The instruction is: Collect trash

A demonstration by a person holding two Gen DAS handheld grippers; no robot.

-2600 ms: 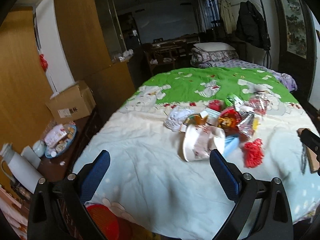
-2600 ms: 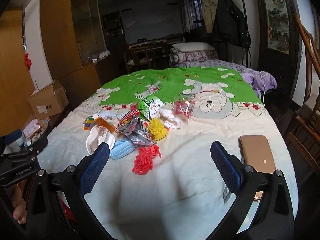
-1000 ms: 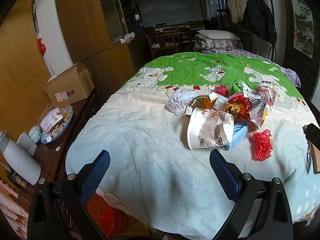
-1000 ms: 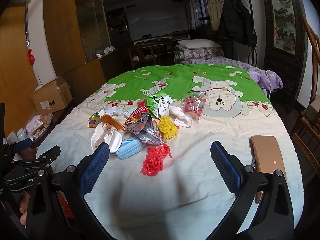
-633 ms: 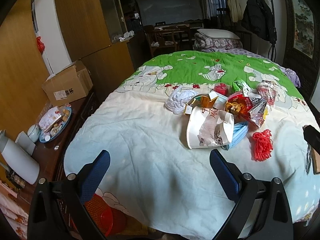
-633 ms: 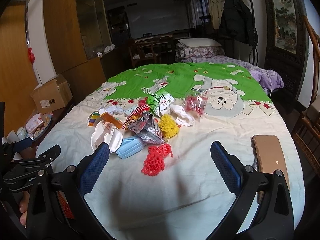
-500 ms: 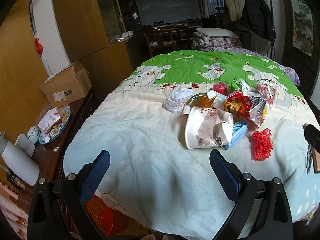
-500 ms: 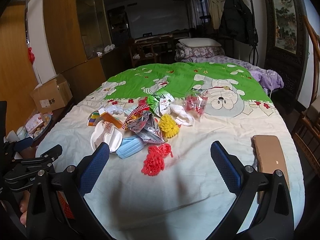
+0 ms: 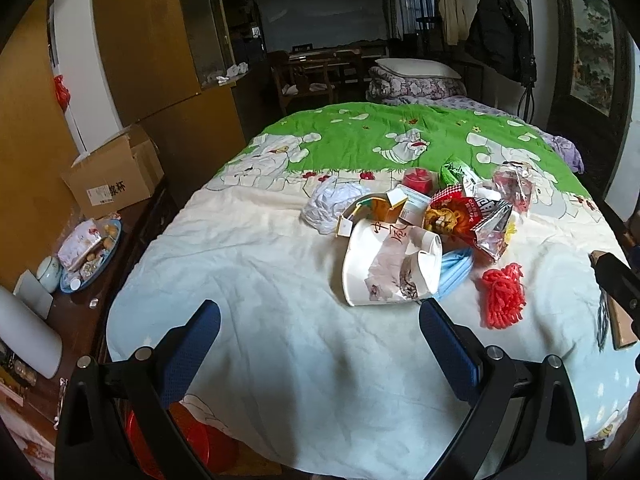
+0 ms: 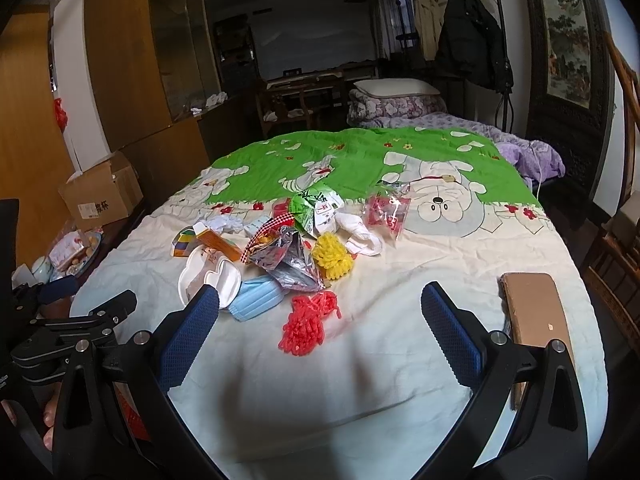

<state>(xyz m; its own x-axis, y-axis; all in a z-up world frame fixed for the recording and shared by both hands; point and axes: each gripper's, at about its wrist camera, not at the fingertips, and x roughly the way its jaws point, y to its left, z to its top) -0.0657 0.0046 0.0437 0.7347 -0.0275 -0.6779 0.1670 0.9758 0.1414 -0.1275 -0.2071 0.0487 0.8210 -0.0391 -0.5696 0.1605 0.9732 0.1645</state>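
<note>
A heap of trash lies mid-bed: a crushed white paper cup (image 9: 390, 266) (image 10: 208, 272), a blue face mask (image 9: 454, 272) (image 10: 256, 300), a red chenille piece (image 9: 502, 300) (image 10: 306, 322), a yellow one (image 10: 332, 256), foil snack bags (image 9: 468, 220) (image 10: 288, 258), a green packet (image 10: 316, 208) and a crumpled white bag (image 9: 326, 210). My left gripper (image 9: 320, 342) hovers open over the near bed edge, short of the cup. Open as well, my right gripper (image 10: 320, 332) hangs above the sheet just in front of the red piece. Neither holds anything.
A red basket (image 9: 200, 444) stands on the floor below the bed's near-left corner. A brown phone-like slab (image 10: 536, 312) lies on the bed's right side. The left side table carries a cardboard box (image 9: 114, 176), a snack plate (image 9: 90, 252) and a white jug (image 9: 28, 338).
Both grippers have risen slightly and eased toward the trash heap since 2.6 s ago, and stayed almost still over the last second. Both stay open; nothing on the bed has moved.
</note>
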